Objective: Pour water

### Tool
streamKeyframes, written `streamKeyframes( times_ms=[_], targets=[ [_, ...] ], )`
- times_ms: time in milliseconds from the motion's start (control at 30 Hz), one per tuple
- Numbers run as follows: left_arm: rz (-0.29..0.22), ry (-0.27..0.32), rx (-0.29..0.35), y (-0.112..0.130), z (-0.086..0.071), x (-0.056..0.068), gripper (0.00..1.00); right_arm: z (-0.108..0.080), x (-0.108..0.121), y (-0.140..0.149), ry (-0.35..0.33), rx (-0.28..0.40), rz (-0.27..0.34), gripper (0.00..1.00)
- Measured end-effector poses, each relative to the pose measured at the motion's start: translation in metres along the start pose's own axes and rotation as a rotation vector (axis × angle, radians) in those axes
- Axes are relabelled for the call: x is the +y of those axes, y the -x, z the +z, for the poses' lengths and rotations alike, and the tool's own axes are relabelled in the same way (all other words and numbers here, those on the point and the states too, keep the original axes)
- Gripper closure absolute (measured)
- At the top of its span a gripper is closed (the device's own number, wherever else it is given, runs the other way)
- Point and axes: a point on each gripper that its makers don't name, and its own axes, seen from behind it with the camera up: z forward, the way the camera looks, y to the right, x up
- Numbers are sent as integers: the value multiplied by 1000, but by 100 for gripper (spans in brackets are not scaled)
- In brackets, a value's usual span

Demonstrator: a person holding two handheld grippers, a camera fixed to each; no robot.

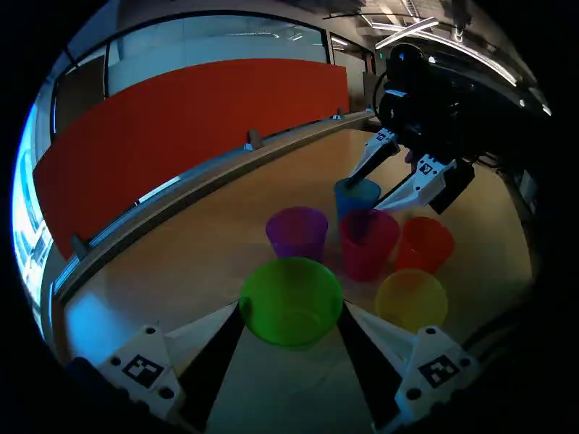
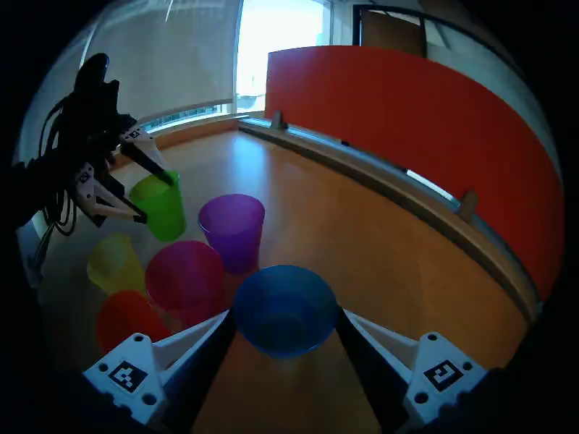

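- My left gripper (image 1: pixel 291 309) was clenched on the translucent green plastic cup (image 1: pixel 291 286), one finger pressed to each side of its wall; I could not tell whether the cup was clear of the wooden tabletop (image 1: pixel 217 246)
- My right gripper (image 2: pixel 284 318) was grasping the translucent blue plastic cup (image 2: pixel 284 300) in the same way, close under its camera; a darker patch sat low in that cup, probably water, though I could not be sure
- Just ahead of the left gripper's fingertips stood the purple plastic cup (image 1: pixel 297 231) and the magenta plastic cup (image 1: pixel 368 242), with the yellow plastic cup (image 1: pixel 411 298) and the orange plastic cup (image 1: pixel 425 244) off to that camera's right, all crowded together between my two grippers
- My first worry was the squeeze: these walls looked thin, so a harder grip could have buckled a cup and pushed water over the rim
- The cups tapered and looked smooth, so I judged that tilting one might let it slide through the fingers
- To bring blue and green together I had to cross that cluster, and a low finger or cup base could have toppled the purple or magenta cup
- Depth was hard to read through these lenses, so the pouring lip might have missed the receiving rim and wetted the table or a neighbouring cup
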Motion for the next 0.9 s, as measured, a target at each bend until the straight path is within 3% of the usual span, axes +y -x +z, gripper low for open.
streamKeyframes(
  times_ms=[900],
  targets=[
    [-12,-9,8,1,-3,1,14,3,1,1,4,12,20,9]
  ],
)
